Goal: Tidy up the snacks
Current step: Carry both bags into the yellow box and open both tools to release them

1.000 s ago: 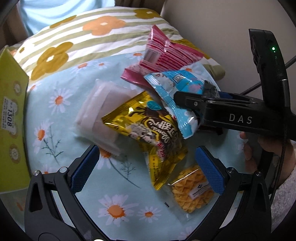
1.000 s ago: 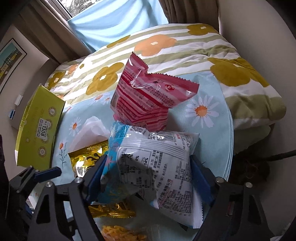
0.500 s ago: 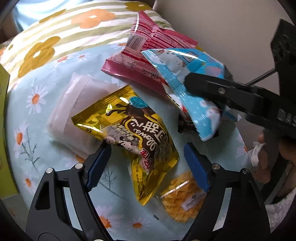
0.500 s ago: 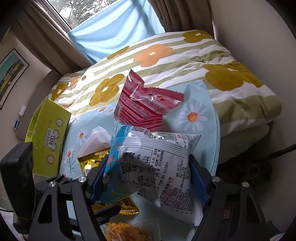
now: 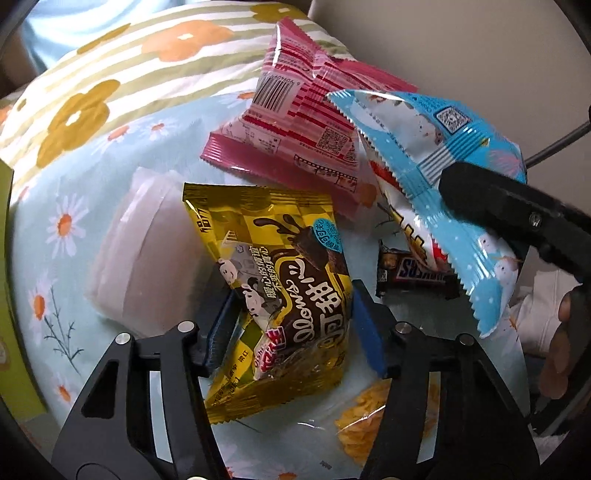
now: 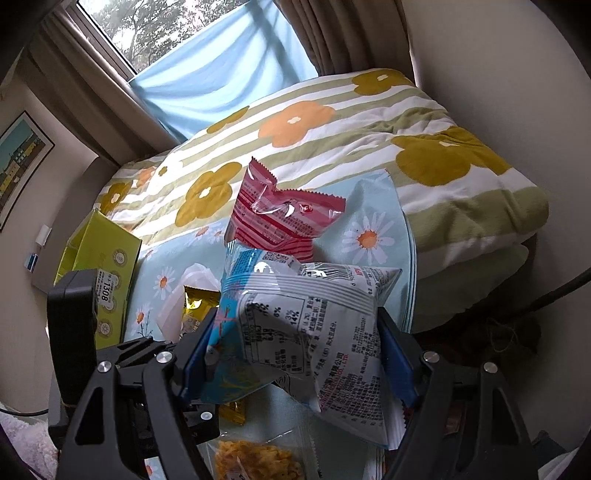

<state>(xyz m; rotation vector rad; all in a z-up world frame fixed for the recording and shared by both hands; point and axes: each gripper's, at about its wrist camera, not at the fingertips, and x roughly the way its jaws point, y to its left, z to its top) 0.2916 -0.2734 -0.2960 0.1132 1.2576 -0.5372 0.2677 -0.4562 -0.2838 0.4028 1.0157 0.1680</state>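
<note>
Two tongs are working: my left tongs (image 5: 291, 321) have just been closing around the yellow packet (image 5: 280, 291) on the counter (image 5: 74, 258); my right tongs (image 6: 295, 354) are pinching the blue packet (image 6: 306, 325) aloft. Slick foil risks slipping free.

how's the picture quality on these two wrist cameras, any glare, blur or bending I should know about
Left wrist view: sharp; glare streaks on the shiny yellow packet and the pink packet; the fisheye darkens the corners. Right wrist view: the window is bright and washed out, daylight is soft on the blue packet, its print readable; the wall and blanket curve towards the edges.
</note>
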